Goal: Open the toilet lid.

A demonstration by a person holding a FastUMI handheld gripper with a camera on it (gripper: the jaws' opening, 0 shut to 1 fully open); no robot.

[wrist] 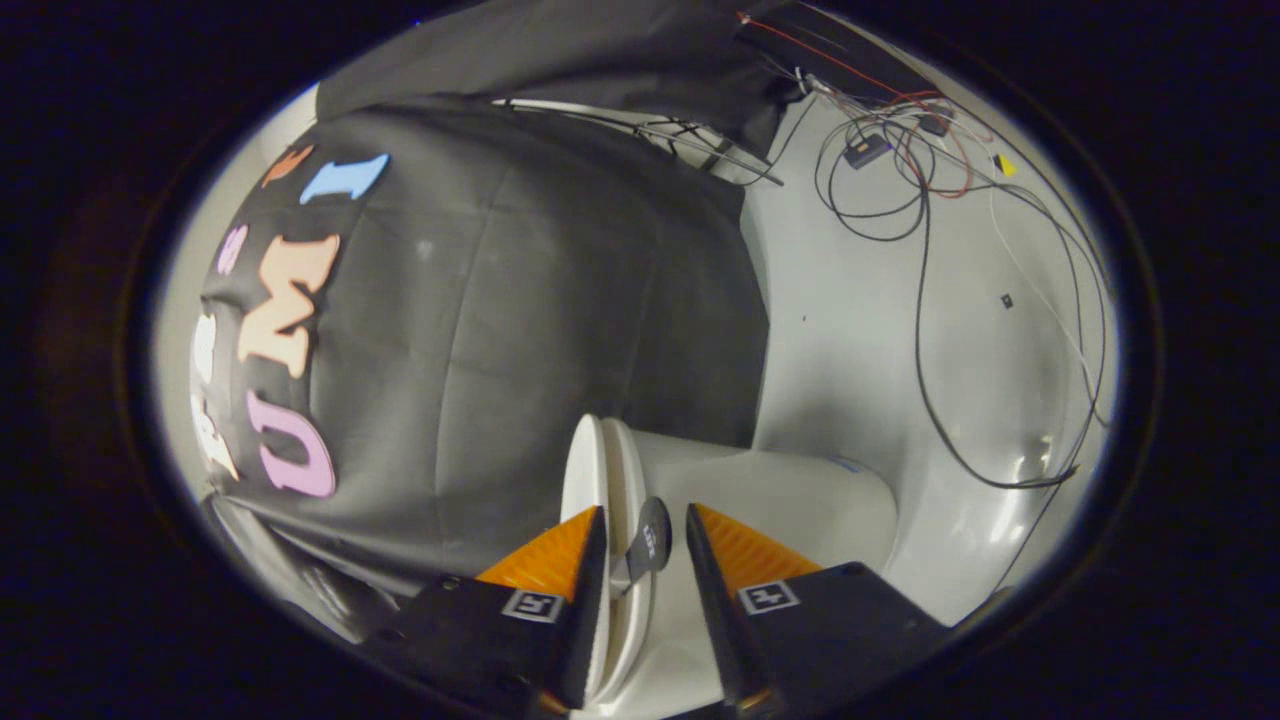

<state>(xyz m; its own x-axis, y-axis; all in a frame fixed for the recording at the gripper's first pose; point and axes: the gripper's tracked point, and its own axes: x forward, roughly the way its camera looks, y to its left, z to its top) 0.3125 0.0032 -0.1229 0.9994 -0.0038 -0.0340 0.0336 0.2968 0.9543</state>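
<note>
The gripper [645, 545] is seen partly open, nothing clamped; the raised toilet lid [600, 470] and its grey tab [648, 540] sit between the fingers.

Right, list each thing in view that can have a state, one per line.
tool: open, its orange fingers either side of the grey tab, not pressing it
grey tab: sticking out from the lid's edge, in the gap between the fingers
toilet lid: seen edge-on beside the seat; raised or down, cannot tell
cables: loose, draped over the white surface
</note>
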